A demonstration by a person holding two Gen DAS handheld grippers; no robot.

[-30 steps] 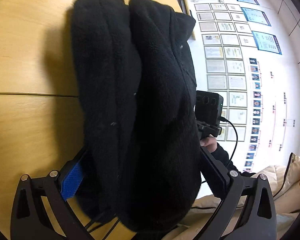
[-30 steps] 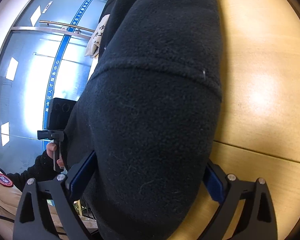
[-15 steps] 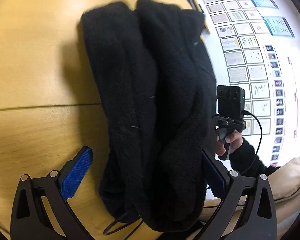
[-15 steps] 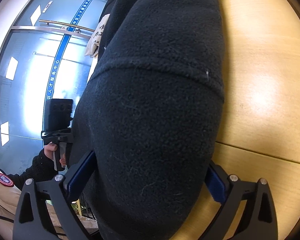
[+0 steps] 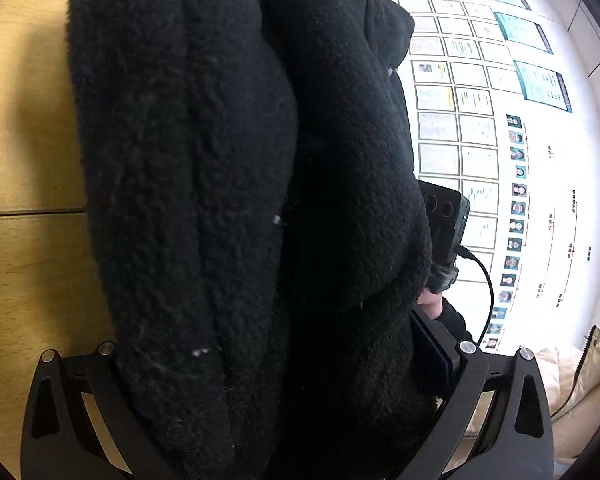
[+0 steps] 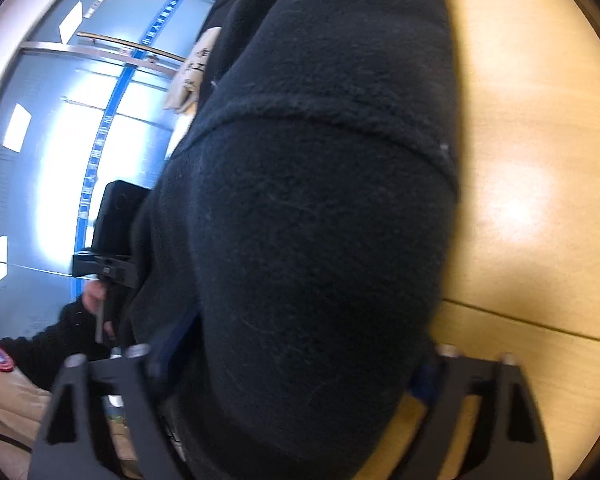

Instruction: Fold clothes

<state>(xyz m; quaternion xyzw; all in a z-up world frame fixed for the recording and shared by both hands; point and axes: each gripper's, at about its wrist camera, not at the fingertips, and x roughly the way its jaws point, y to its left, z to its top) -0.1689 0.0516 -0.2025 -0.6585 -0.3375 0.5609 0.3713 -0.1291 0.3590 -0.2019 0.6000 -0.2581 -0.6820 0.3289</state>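
A thick black fleece garment, folded into a bulky roll, fills the left wrist view and lies on the wooden table. My left gripper straddles its near end with the fingers wide apart and the fleece between them. The same garment fills the right wrist view. My right gripper straddles its other end in the same way, fingers spread, pads mostly hidden by the fleece. Each gripper shows in the other's view, the right one and the left one.
The table has a seam running across it. A wall with framed papers is at the right of the left wrist view. Glass doors are at the left of the right wrist view. A beige jacket lies nearby.
My left gripper backed off half a second ago, then moved in over the garment's end again. The right gripper has shifted slightly, and its view is blurred.
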